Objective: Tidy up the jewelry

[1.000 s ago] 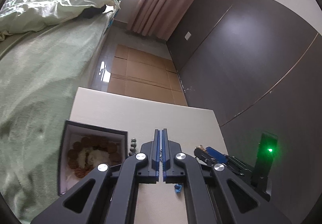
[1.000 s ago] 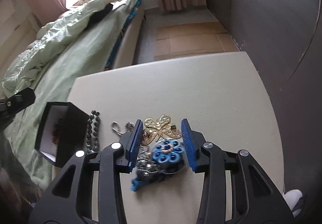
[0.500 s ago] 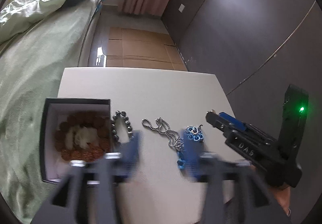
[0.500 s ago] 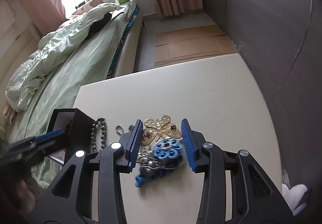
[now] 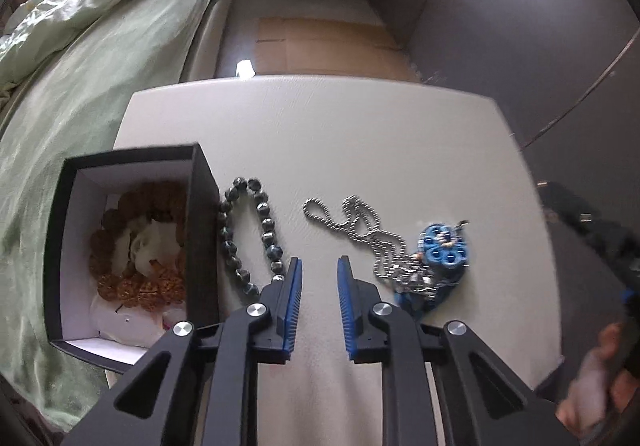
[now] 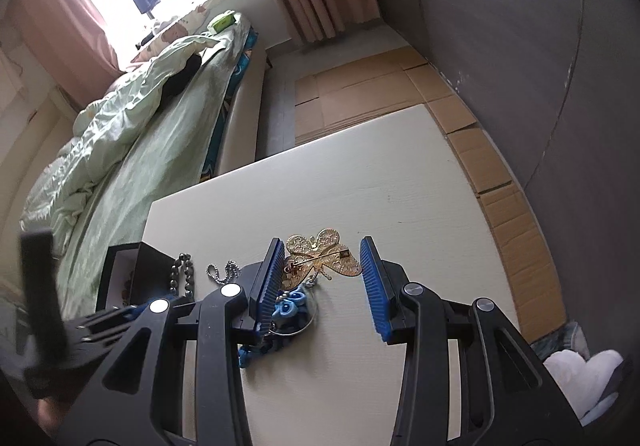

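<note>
In the left wrist view a black jewelry box (image 5: 202, 230) with a white inside holds a brown bead bracelet (image 5: 136, 286). A dark bead bracelet (image 5: 256, 234) lies right of it, then a silver ball chain (image 5: 360, 230) with a blue flower pendant (image 5: 444, 246). My left gripper (image 5: 319, 270) is open and empty, above bare table between bracelet and chain. In the right wrist view my right gripper (image 6: 320, 258) is open around a gold butterfly brooch (image 6: 324, 256), lifted off the table; the pendant (image 6: 290, 308) lies by its left finger.
The white table (image 5: 360, 133) stands beside a bed with green bedding (image 5: 80, 77) on the left. A dark wall (image 6: 540, 45) runs along the right. Cardboard sheets (image 6: 380, 93) cover the floor beyond the table's far edge.
My left gripper has opened from shut and now points down at the table near the dark bead bracelet. My right gripper has risen and tilted away, still open around the brooch.
</note>
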`<state>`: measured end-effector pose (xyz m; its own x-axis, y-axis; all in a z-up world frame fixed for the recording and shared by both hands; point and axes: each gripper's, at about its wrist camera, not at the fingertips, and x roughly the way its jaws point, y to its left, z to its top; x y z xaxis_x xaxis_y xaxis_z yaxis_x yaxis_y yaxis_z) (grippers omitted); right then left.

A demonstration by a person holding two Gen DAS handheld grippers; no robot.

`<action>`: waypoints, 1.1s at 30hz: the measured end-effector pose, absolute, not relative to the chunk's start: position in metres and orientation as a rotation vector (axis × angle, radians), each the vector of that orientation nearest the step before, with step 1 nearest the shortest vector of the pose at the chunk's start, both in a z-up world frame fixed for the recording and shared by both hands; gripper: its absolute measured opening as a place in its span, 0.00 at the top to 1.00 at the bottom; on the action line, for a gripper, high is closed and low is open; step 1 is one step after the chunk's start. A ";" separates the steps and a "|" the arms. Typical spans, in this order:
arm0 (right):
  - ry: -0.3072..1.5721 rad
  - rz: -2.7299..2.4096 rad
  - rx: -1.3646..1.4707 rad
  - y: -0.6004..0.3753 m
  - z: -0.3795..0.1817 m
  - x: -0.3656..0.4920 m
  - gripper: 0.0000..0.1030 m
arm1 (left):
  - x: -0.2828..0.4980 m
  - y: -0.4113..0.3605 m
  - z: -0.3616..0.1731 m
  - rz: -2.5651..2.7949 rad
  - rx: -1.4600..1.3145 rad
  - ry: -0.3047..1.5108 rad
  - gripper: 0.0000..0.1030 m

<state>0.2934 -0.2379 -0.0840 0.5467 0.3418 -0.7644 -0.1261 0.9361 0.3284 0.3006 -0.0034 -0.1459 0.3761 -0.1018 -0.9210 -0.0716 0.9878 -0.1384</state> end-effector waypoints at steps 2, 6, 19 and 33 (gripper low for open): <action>0.956 0.283 0.260 -0.243 -0.084 0.294 0.61 | 0.304 -0.010 -0.151 0.031 -0.108 1.189 0.86; 0.951 0.293 0.273 -0.253 -0.083 0.292 0.61 | 0.304 -0.019 -0.155 0.093 -0.029 1.181 0.86; 0.951 0.319 0.306 -0.267 -0.080 0.293 0.61 | 0.311 -0.028 -0.169 0.187 0.093 1.183 0.84; 0.956 0.325 0.297 -0.268 -0.078 0.295 0.61 | 0.308 -0.007 -0.168 0.074 -0.131 1.225 0.86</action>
<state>0.2949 -0.2677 -0.0784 0.5360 0.3975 -0.7448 -0.1389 0.9117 0.3866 0.3080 -0.0065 -0.1681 0.3376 -0.0142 -0.9412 -0.1272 0.9900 -0.0605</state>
